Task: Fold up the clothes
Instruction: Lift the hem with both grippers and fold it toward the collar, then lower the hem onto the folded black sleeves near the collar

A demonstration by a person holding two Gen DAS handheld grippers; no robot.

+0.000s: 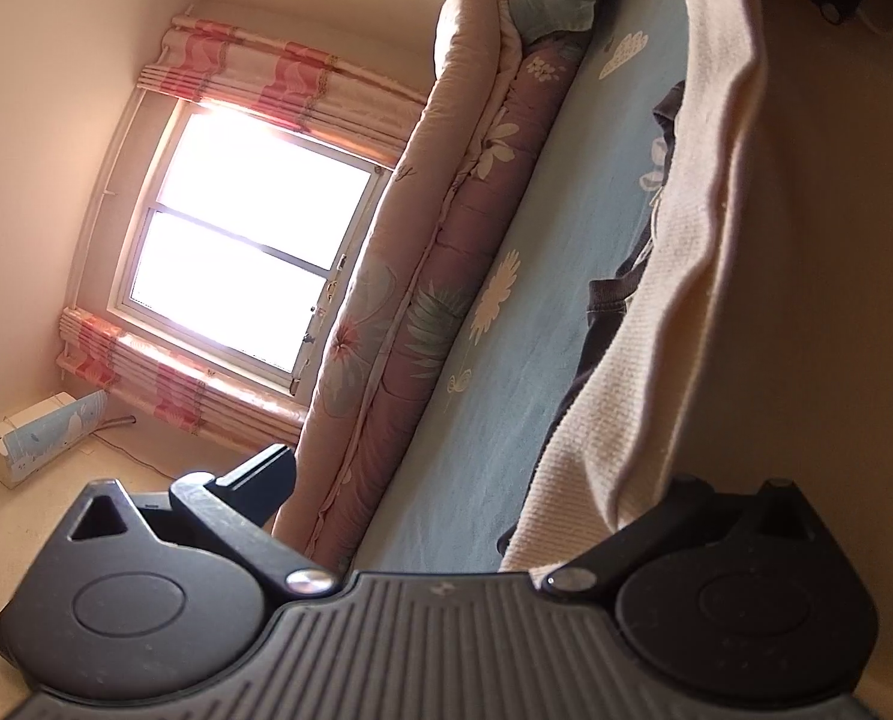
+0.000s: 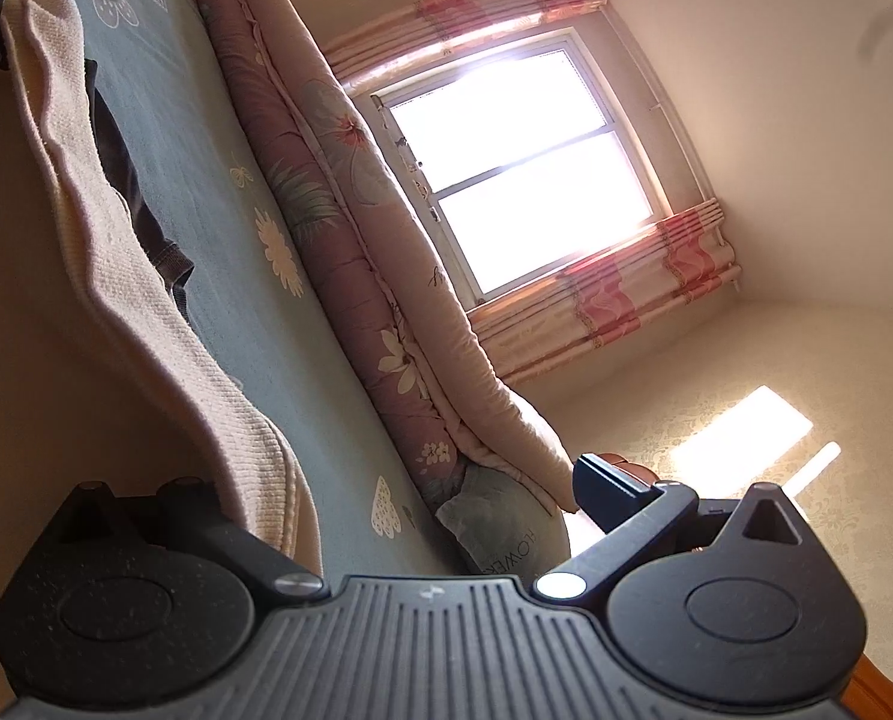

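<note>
Above the bed (image 1: 542,276), both tilted hard sideways. Left hand-held gripper (image 1: 464,492) spread wide, cream knit garment (image 1: 674,276) draped against its right finger. Right hand-held gripper (image 2: 410,492) spread too, same cloth at its left finger; actual pinching: cannot tell.

Cream knit garment (image 1: 674,276) hangs lifted, perhaps over dark clothing (image 1: 608,306).
</note>
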